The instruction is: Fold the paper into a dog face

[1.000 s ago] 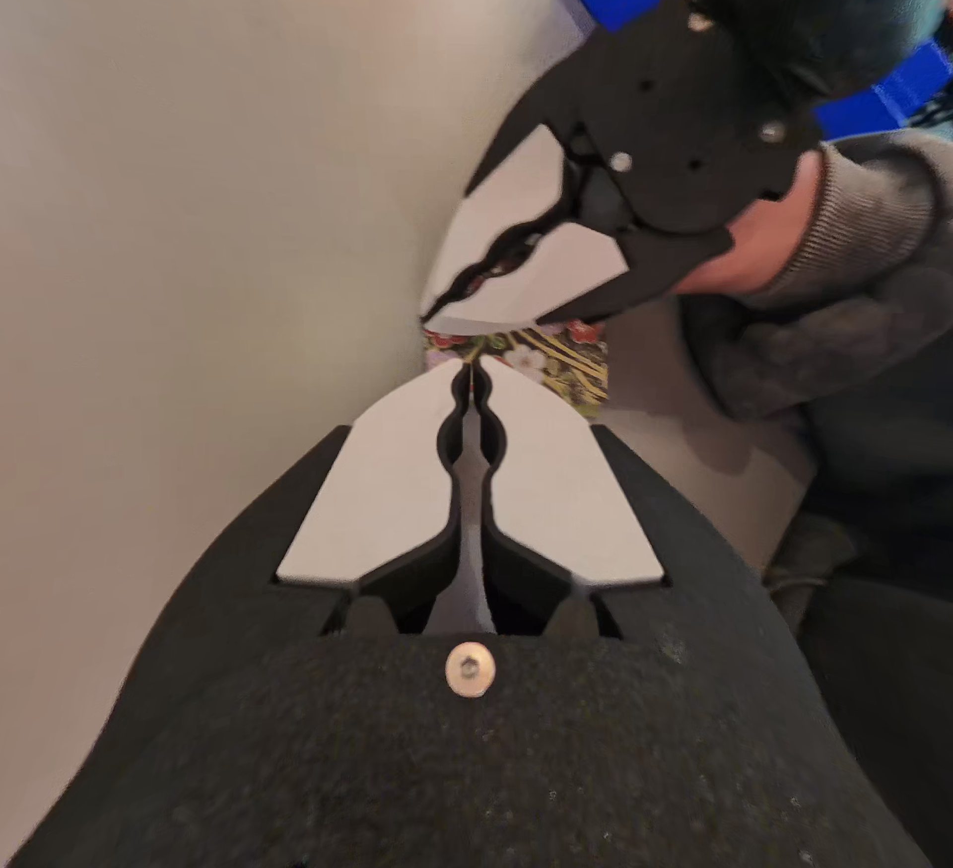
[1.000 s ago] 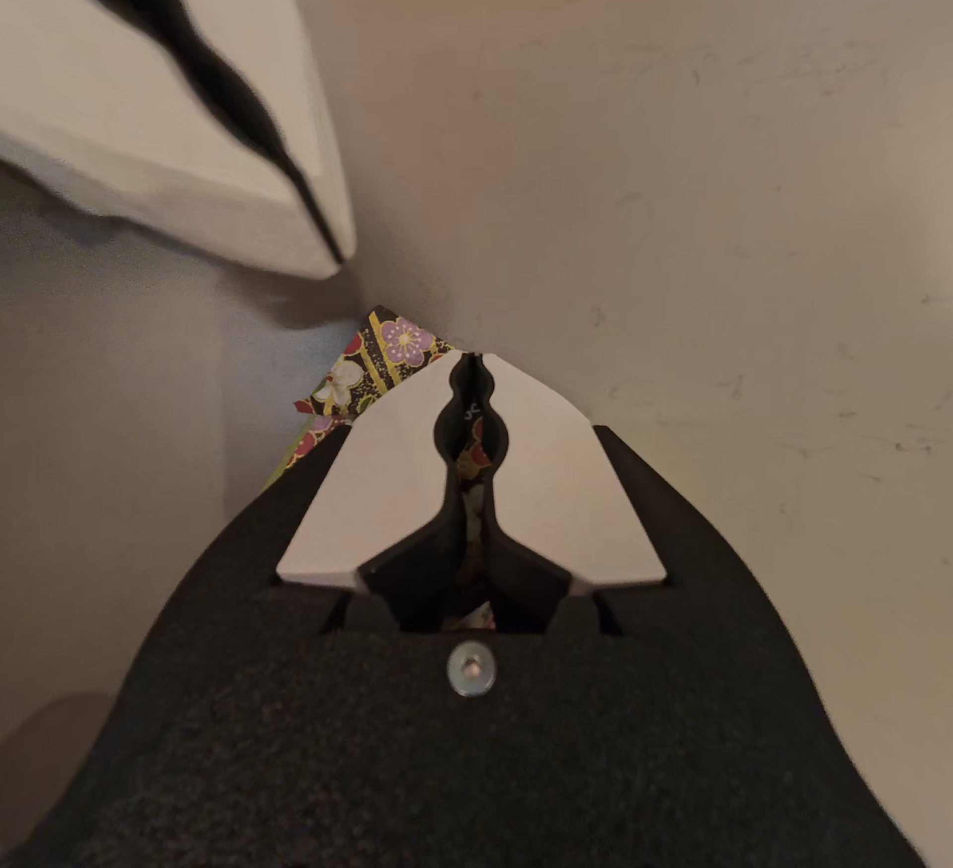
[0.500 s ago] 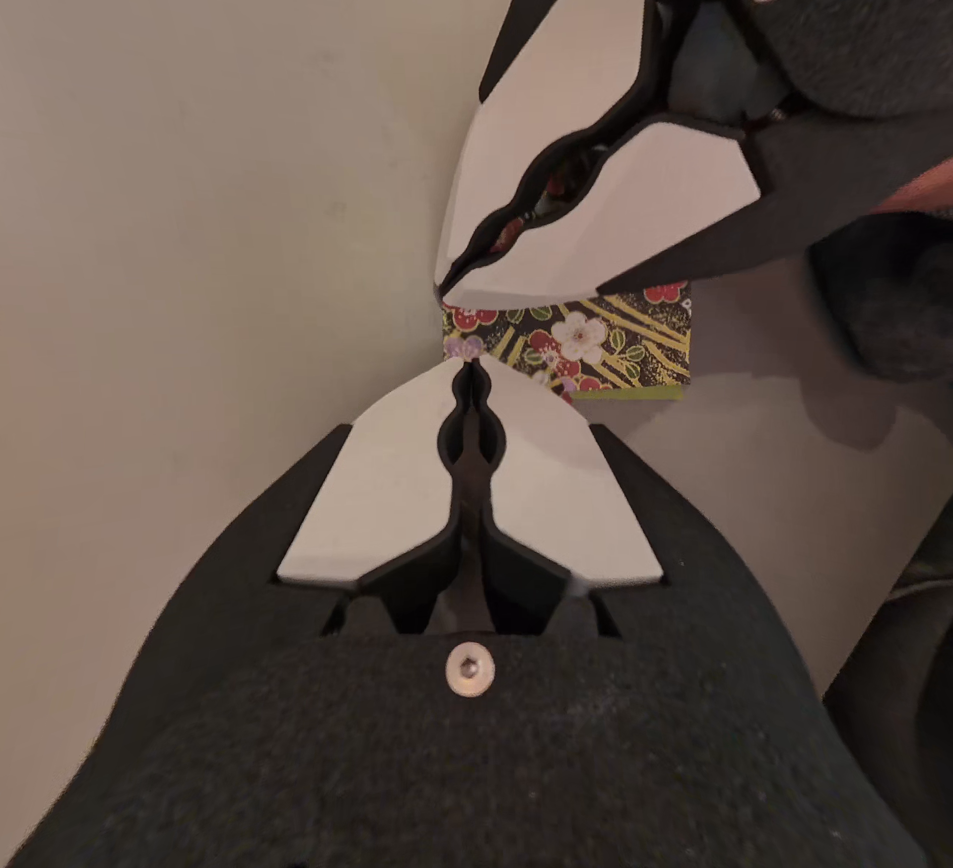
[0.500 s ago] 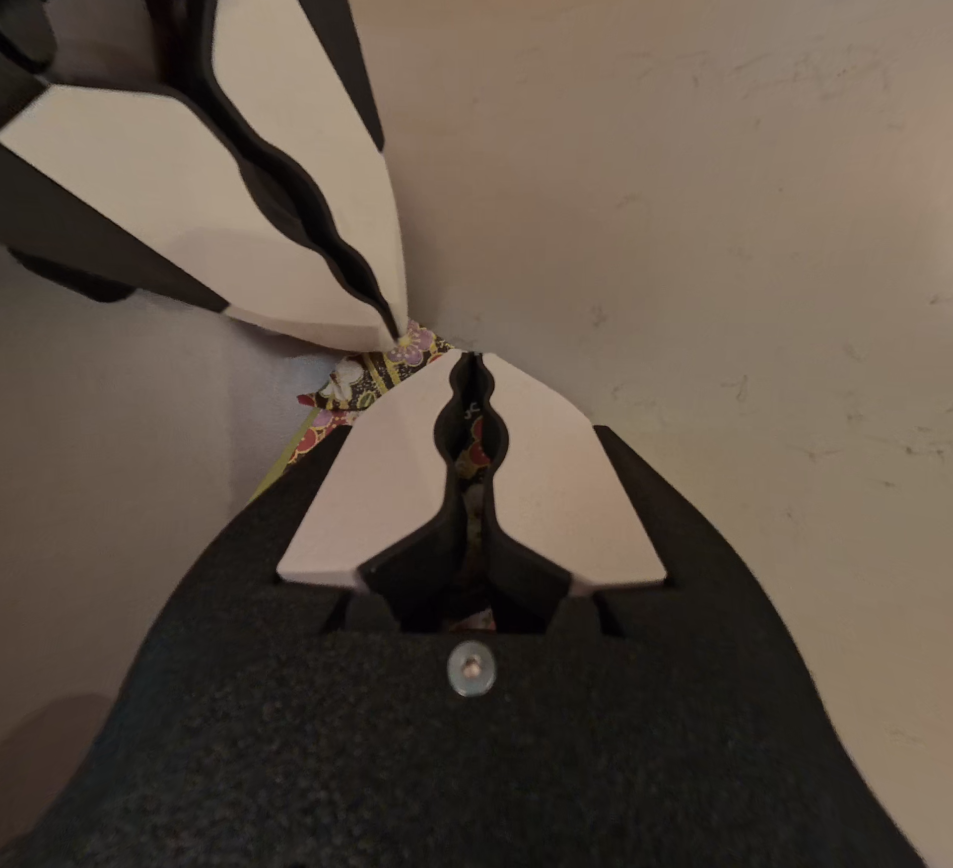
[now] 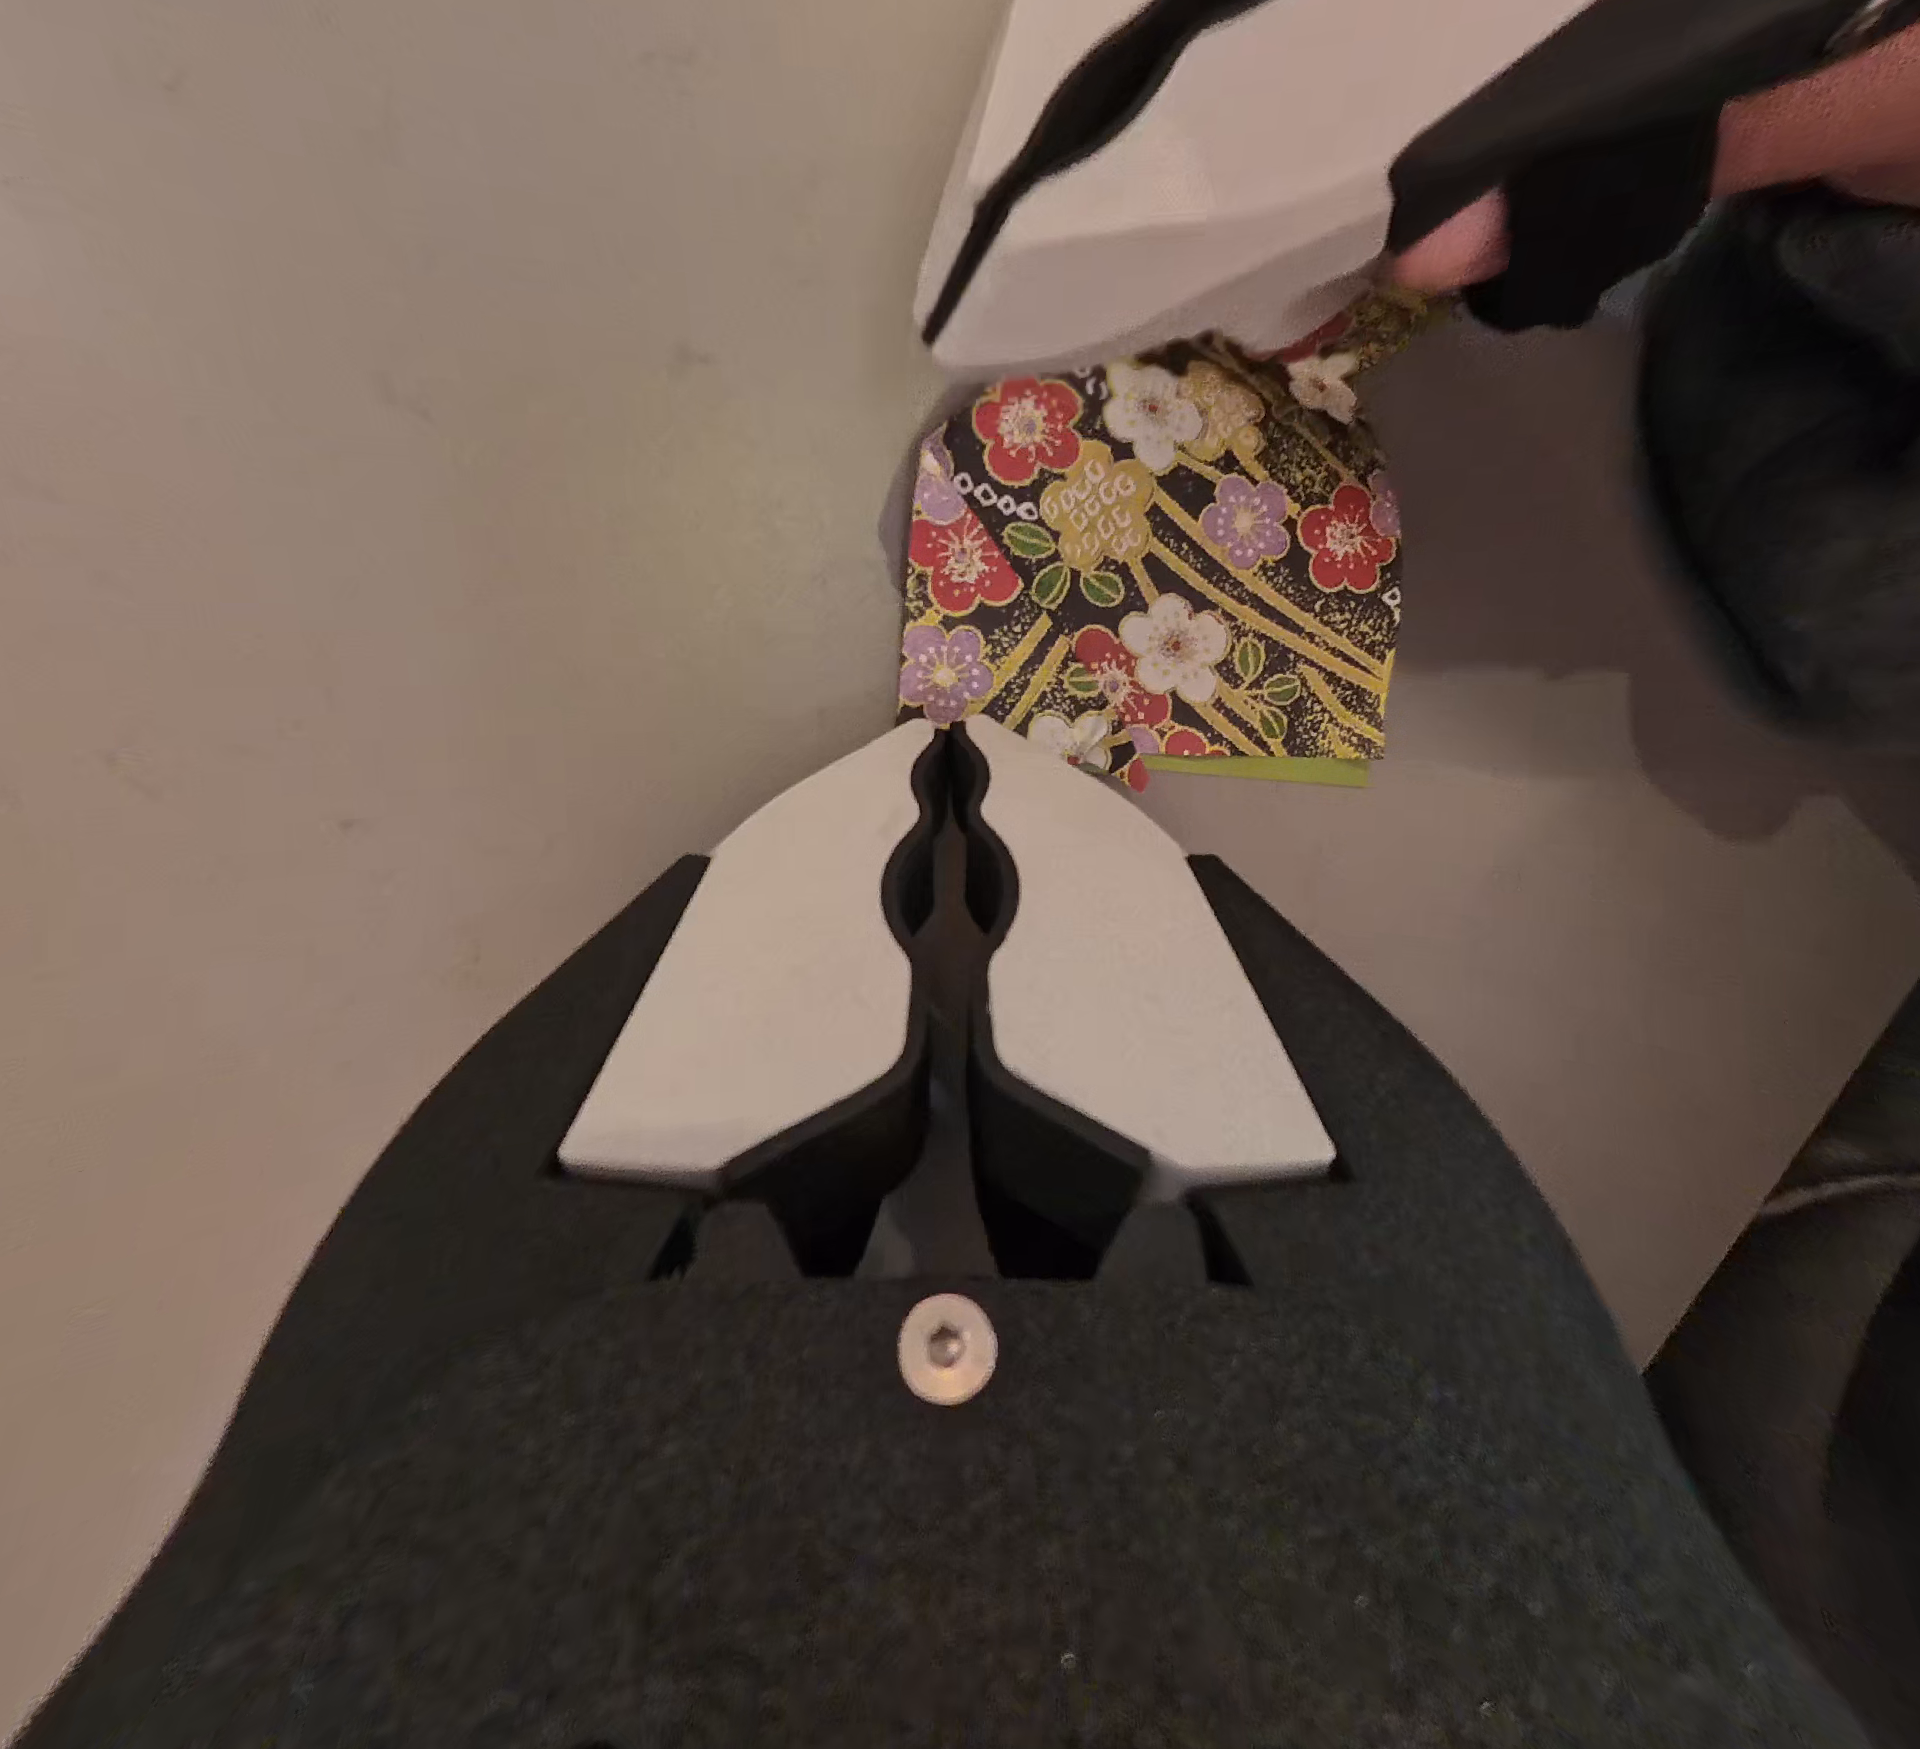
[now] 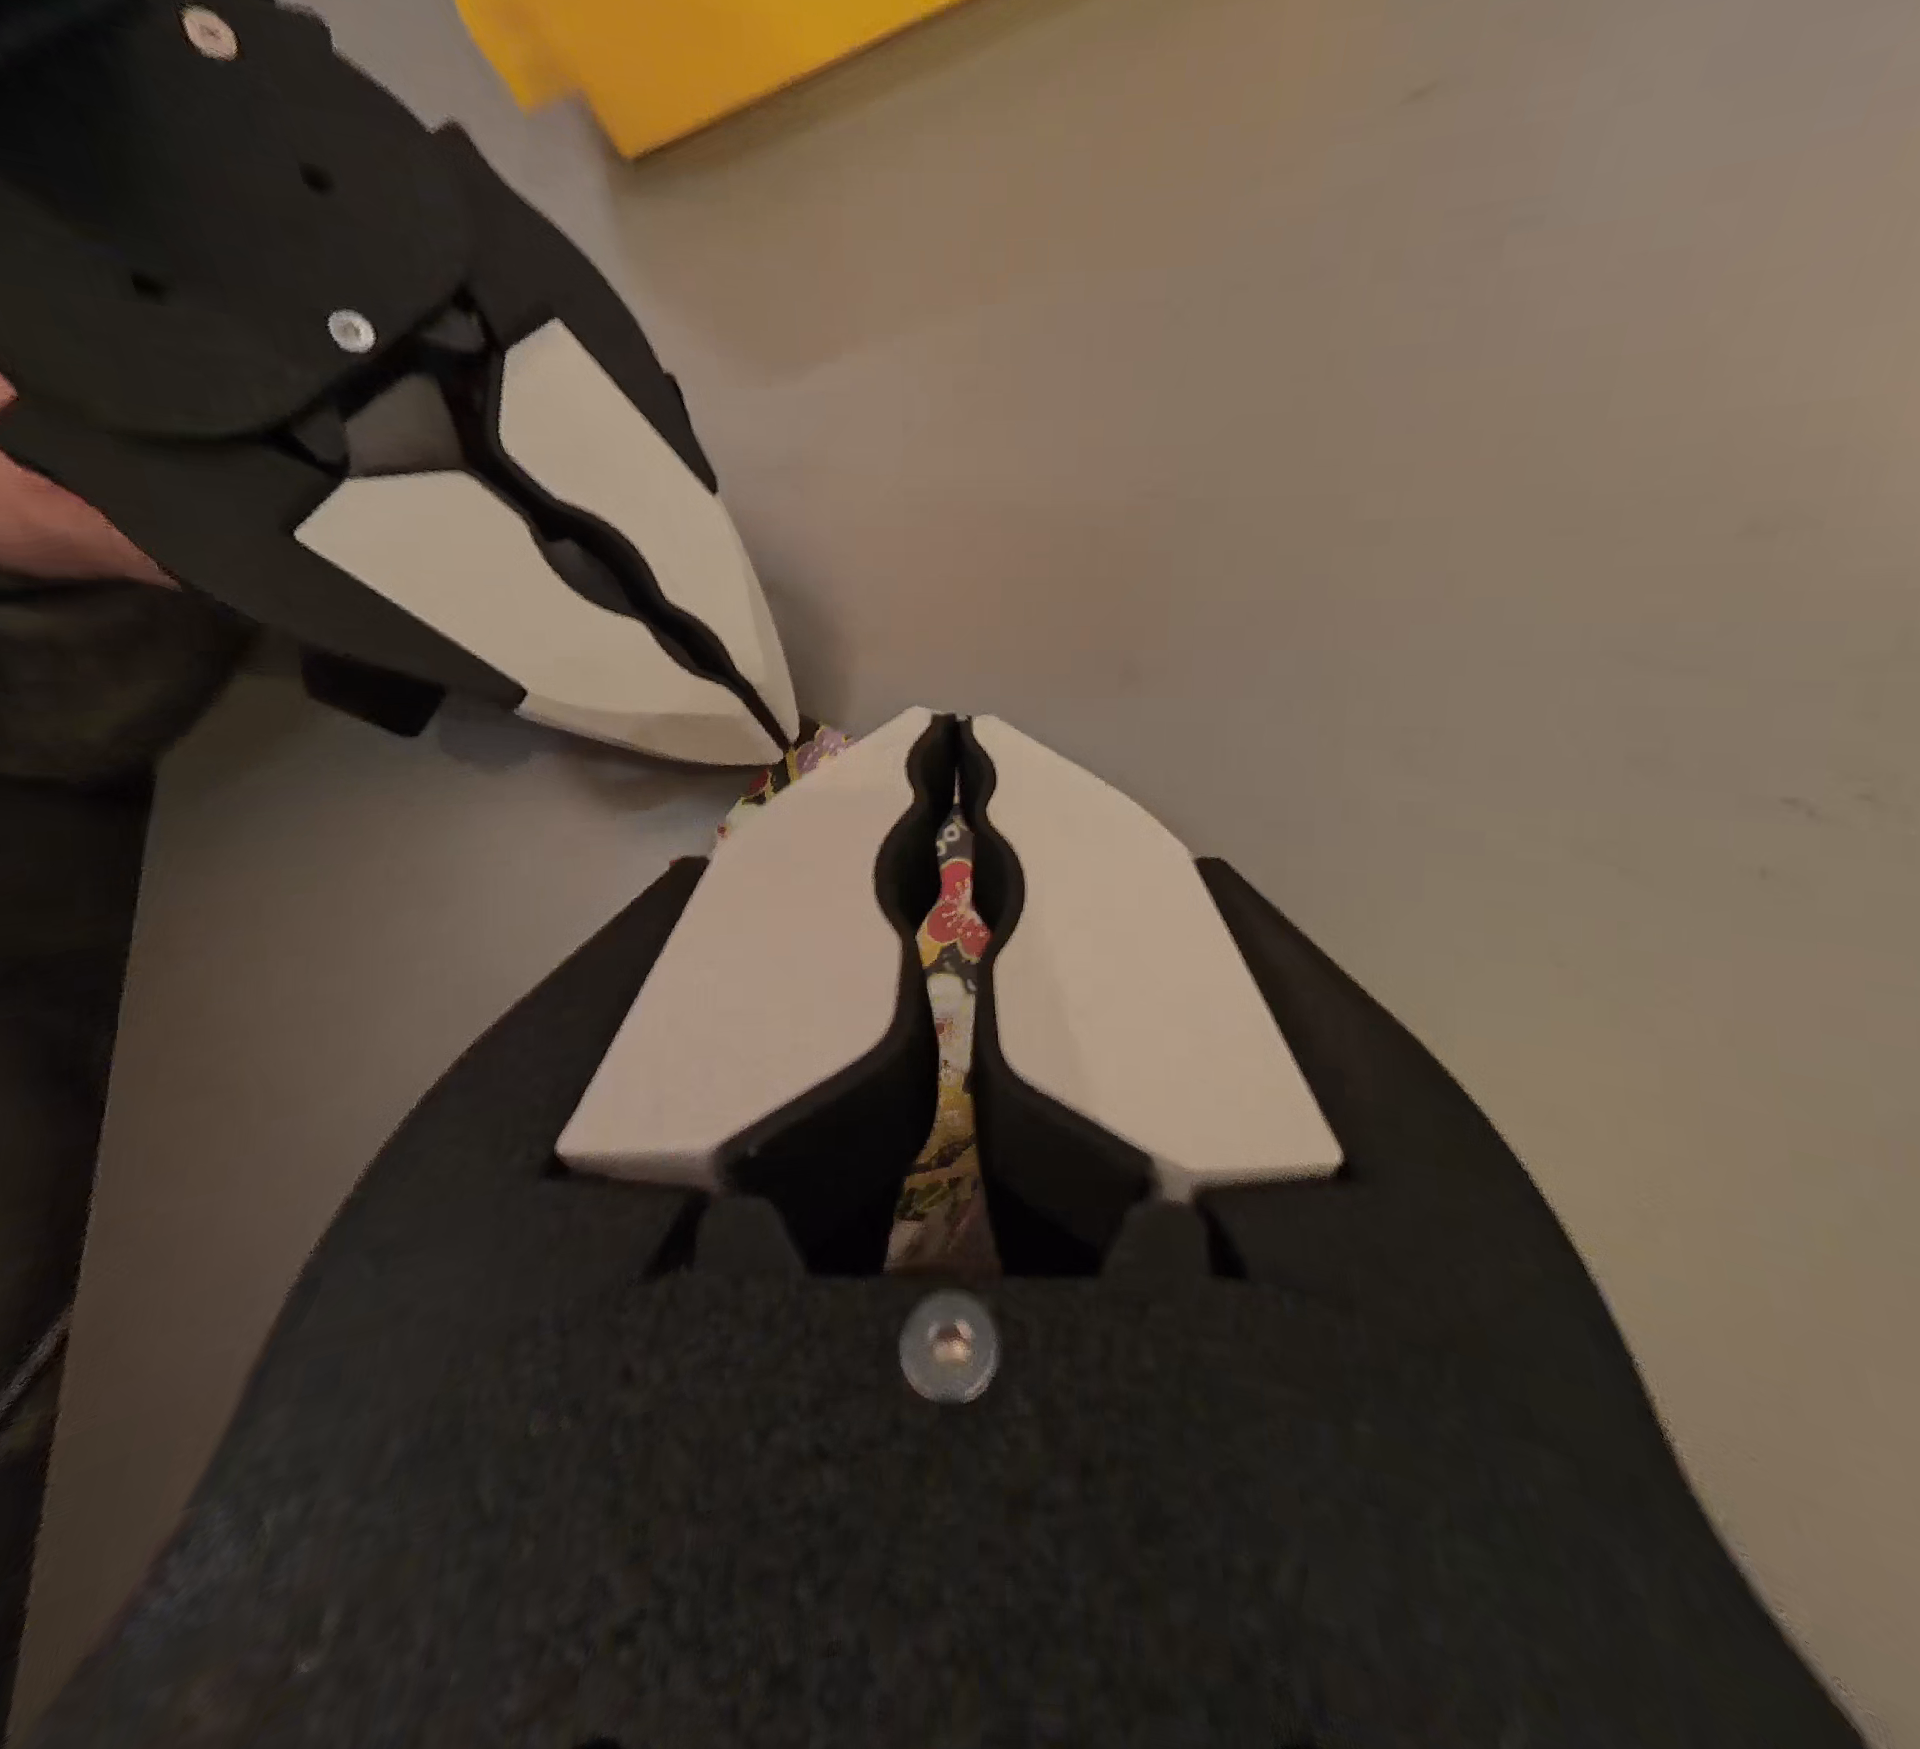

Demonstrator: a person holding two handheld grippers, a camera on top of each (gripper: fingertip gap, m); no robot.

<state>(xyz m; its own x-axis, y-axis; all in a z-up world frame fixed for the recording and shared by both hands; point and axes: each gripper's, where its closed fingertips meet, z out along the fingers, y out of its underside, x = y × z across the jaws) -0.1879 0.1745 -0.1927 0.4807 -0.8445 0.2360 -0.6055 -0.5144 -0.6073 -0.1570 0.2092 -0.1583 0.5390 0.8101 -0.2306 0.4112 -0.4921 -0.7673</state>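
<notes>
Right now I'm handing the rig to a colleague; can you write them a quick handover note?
Left claw: shut, tips pinching the near corner of the floral paper.
Right claw: shut on the same paper, which shows between its fingers.
Paper: folded, a green underside edge showing, held between both claws over the beige table.
Done: some folding. Left: the remaining folds; no dog face recognisable yet.

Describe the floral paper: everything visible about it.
The paper is thin and already folded. Its printed side is black with gold lines and red, white and lilac blossoms; a lime-green strip shows along one edge. It is stretched between the two tools: the left gripper pinches one corner at the tips of its shut jaws, and the right gripper clamps the opposite end, with printed paper showing in the slot between its shut jaws. The pale table lies behind it; whether they touch is unclear.
</notes>
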